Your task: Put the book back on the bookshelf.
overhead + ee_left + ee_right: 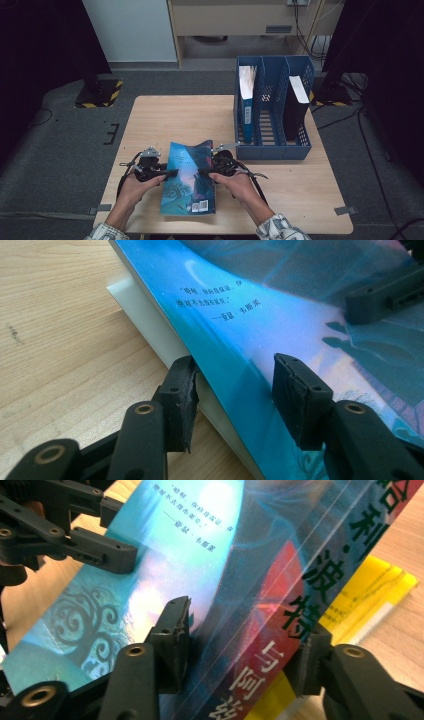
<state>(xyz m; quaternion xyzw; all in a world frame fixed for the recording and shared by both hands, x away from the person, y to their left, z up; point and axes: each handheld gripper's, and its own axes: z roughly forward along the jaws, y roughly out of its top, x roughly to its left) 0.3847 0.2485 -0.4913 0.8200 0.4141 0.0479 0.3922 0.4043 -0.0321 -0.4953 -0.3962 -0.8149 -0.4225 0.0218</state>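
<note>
While my left gripper (167,174) and right gripper (204,172) clamp it, the book (189,177) sits between them.
Glossy blue cover, its far end lifted near the blue file rack (272,150).

Book (188,179) cover glossy paper; table (165,120) matt pale wood; file rack (274,145) blue plastic.

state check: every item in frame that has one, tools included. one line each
blue book: closed, back cover up, lying on the table, far edge lifted.
left tool: jaws straddle the book's page edge, one under, one on the cover.
right tool: jaws straddle the book's spine edge.
blue file rack: upright, middle slot empty.
blue-spined book: standing in the rack's left slot.
black book: standing in the right slot.
</note>
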